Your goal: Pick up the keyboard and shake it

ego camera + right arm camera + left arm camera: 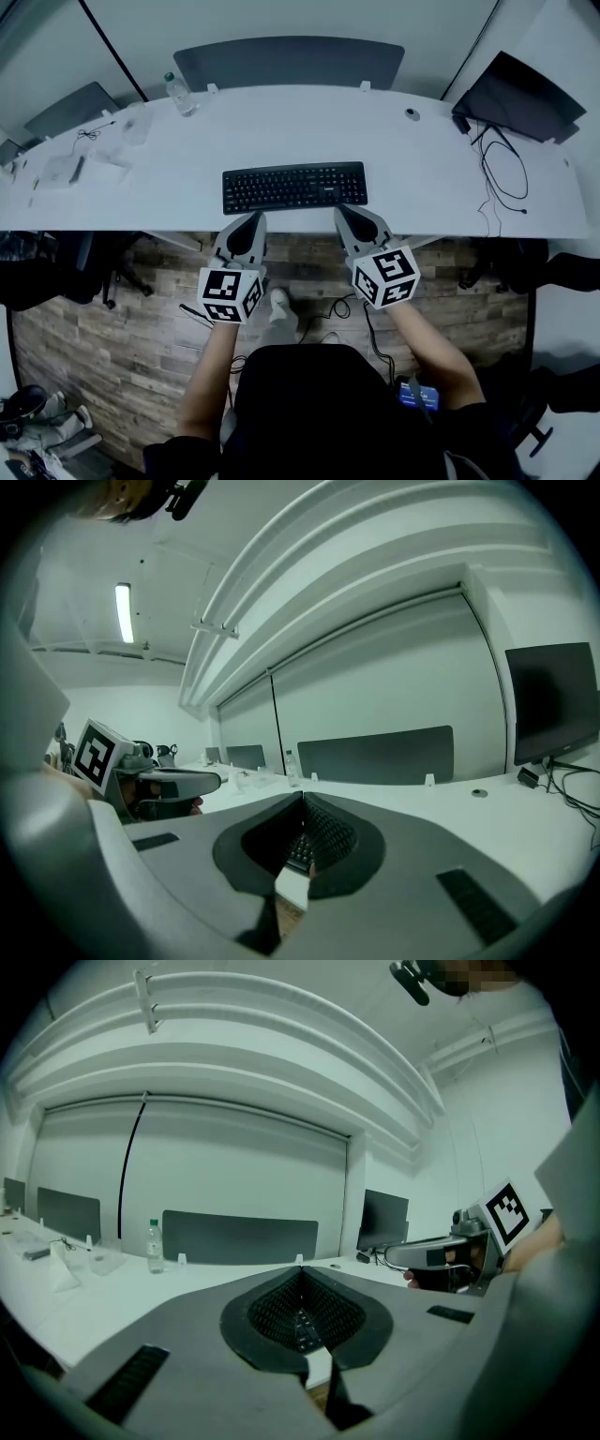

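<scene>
The flat black plastic keyboard point(294, 187) lies crosswise near the front edge of the white tabletop point(394, 141), just ahead of the left gripper point(256, 218) and the right gripper point(341, 212), both with jaws closed on nothing, each about equally near to its own end.

a long white curved desk point(422, 178) spans the view above a wood-plank floor point(122, 356), with a dark grey divider panel point(289, 62) along its far edge. a clear plastic water bottle with a green cap point(178, 94) stands near the panel's left end (a clear plastic tub point(134, 125) sits just left of it). at the far right stands a black flat monitor point(516, 94), with thin black cables point(484, 173) looping on the desk before it.
</scene>
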The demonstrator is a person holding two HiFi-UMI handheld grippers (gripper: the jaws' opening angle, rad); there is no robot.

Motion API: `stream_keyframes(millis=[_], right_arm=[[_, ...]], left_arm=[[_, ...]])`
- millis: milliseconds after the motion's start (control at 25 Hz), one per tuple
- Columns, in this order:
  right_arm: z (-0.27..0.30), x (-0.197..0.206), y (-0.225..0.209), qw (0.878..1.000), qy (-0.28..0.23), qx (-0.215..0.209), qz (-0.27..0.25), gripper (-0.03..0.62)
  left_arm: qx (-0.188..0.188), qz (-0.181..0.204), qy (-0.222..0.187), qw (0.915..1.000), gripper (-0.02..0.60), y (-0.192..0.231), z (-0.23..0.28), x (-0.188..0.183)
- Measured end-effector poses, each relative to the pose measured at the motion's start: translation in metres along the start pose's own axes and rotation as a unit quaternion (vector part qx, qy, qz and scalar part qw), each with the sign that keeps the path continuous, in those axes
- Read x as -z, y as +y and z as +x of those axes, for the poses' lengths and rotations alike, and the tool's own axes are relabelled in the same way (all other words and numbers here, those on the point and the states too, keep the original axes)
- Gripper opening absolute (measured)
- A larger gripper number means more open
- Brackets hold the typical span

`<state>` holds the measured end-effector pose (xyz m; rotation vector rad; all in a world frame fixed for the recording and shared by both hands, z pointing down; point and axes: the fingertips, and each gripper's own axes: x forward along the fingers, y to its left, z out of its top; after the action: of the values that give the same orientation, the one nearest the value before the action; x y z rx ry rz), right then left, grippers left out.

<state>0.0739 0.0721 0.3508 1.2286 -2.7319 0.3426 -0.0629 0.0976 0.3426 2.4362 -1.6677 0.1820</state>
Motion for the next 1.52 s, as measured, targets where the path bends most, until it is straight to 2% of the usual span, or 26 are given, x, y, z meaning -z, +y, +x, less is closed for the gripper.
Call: stream_keyframes(millis=[520,800,1160,1520], right_arm=[[0.085,-0.006,-0.009,0.997,0.041,0.056,-0.015,0.018],[0.117,0.002,-0.005,0.995,0.062,0.074,-0.023,0.017],[0.133,0.026,-0.012,0.993,0.094,0.070,-0.017,0.018],[0.138,0.043,-0.048,0.991,0.118,0.057,-0.009,0.018]], left_arm=[[0.049,-0.018,0.027,0.9983,0.008,0.094,0.046,-0.001],[0.073,-0.017,0.047,0.9961,0.008,0.127,0.060,0.015],[0.092,-0.016,0.073,0.9930,0.008,0.136,0.077,0.036],[0.105,-0.009,0.102,0.9891,0.008,0.118,0.116,0.049]])
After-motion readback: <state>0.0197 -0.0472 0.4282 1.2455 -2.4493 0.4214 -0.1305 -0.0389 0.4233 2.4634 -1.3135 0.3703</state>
